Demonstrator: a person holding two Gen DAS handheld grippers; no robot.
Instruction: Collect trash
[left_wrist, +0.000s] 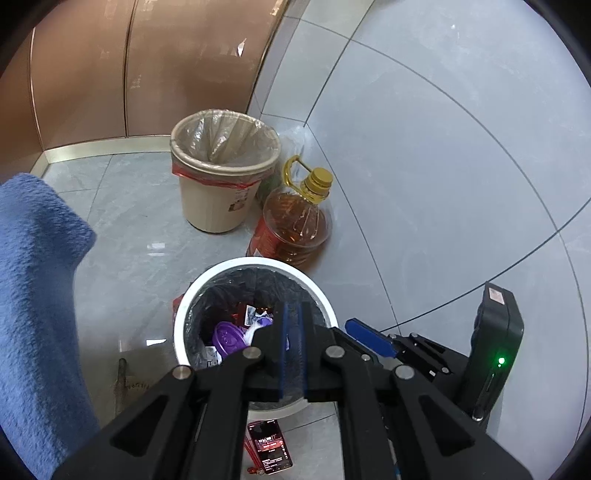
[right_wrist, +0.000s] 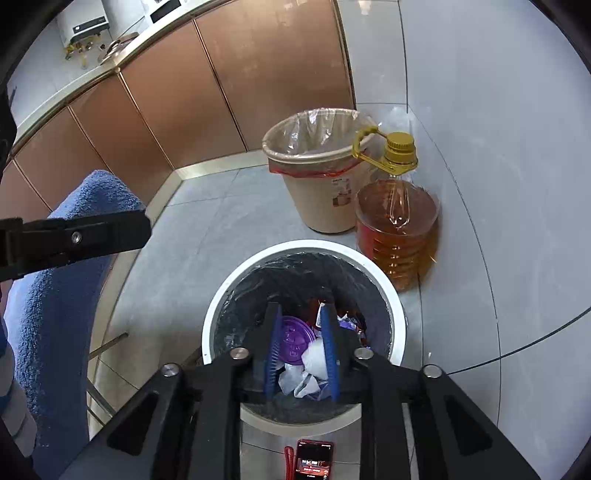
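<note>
A white bin (left_wrist: 183, 317) (right_wrist: 221, 291) with a black liner stands on the floor under both grippers. Inside lie a purple lid (left_wrist: 227, 338) (right_wrist: 295, 338), crumpled white paper (right_wrist: 314, 360) and bits of printed wrappers. My left gripper (left_wrist: 293, 308) hangs over the bin's near right rim, its blue pads almost together with only a thin slit, nothing gripped. My right gripper (right_wrist: 300, 314) is open over the bin's mouth. The trash shows between its pads, below them and not pressed by them.
A beige bin (left_wrist: 218, 199) (right_wrist: 321, 199) with a clear liner stands by brown cabinets (left_wrist: 110, 74). A large oil bottle (left_wrist: 295, 225) (right_wrist: 399, 229) sits beside it against the tiled wall. A phone (left_wrist: 269, 446) (right_wrist: 314, 461) lies on the floor. A blue fleece sleeve (left_wrist: 37, 295) (right_wrist: 55, 314) fills the left.
</note>
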